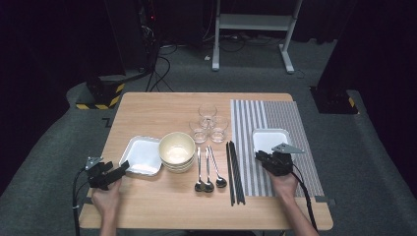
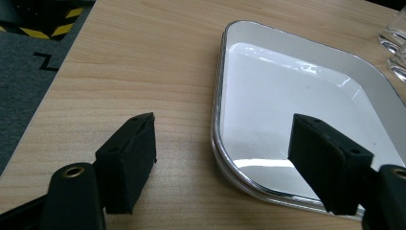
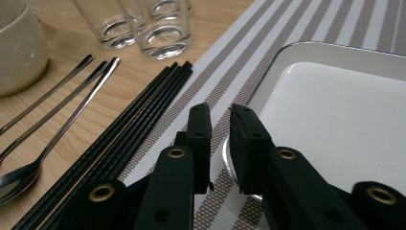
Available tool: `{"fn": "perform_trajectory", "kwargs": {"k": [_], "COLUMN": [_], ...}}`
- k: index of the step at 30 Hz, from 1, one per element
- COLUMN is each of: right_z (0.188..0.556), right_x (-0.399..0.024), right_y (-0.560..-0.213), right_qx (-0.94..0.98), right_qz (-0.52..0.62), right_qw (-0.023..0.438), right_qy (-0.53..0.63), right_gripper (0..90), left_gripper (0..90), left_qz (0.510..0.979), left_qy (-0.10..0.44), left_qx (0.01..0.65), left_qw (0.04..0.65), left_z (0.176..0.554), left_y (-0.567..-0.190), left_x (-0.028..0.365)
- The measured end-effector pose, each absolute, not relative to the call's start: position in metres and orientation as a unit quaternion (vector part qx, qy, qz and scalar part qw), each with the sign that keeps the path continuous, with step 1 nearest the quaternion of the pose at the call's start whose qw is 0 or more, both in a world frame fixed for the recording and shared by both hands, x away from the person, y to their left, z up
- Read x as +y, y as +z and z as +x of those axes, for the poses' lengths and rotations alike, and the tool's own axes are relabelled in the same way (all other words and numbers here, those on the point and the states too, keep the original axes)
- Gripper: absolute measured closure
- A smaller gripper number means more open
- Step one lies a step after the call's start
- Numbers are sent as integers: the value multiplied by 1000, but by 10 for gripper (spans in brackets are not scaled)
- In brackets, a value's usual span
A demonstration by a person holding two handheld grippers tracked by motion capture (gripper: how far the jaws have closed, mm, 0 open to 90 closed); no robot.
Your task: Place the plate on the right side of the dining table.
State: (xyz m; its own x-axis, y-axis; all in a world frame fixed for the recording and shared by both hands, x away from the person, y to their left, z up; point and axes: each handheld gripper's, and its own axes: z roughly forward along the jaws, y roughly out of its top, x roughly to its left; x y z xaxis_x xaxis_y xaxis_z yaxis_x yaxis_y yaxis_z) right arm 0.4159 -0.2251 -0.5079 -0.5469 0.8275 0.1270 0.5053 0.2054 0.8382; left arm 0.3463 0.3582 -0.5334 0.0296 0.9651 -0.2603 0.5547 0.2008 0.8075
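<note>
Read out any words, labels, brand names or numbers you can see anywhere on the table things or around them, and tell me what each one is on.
None: no legible text anywhere.
White square plate, cream ceramic bowls, clear drinking glasses, steel spoons, black chopsticks, striped grey placemat: all unmarked.
Yellow-and-black hazard stripes on the floor base: a pattern, no lettering.

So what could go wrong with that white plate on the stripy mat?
The right gripper has its jaws nearly together at the near rim of the white plate, gripping only a thin edge, if anything, so the plate might slip or tip when lifted. If it swings left, it could knock the black chopsticks lying beside the striped mat or the glasses beyond them.
</note>
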Motion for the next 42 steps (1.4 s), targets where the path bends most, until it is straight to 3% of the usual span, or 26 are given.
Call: {"fn": "perform_trajectory", "kwargs": {"k": [11, 31, 42], "right_z": [415, 415, 414], "right_x": [-206, -189, -187], "right_y": [-527, -528, -528], "right_qx": [781, 820, 823], "right_qz": [418, 394, 389], "right_qw": [157, 181, 189], "right_qy": [436, 373, 368], "right_gripper": [782, 668, 665], "left_gripper": [251, 250, 250], "left_qz": [583, 573, 602], "left_qy": [245, 246, 254], "left_qx": [651, 649, 626], "left_qw": [419, 436, 426], "left_z": [346, 344, 345], "left_y": [-533, -533, -524], "left_x": [358, 361, 353]}}
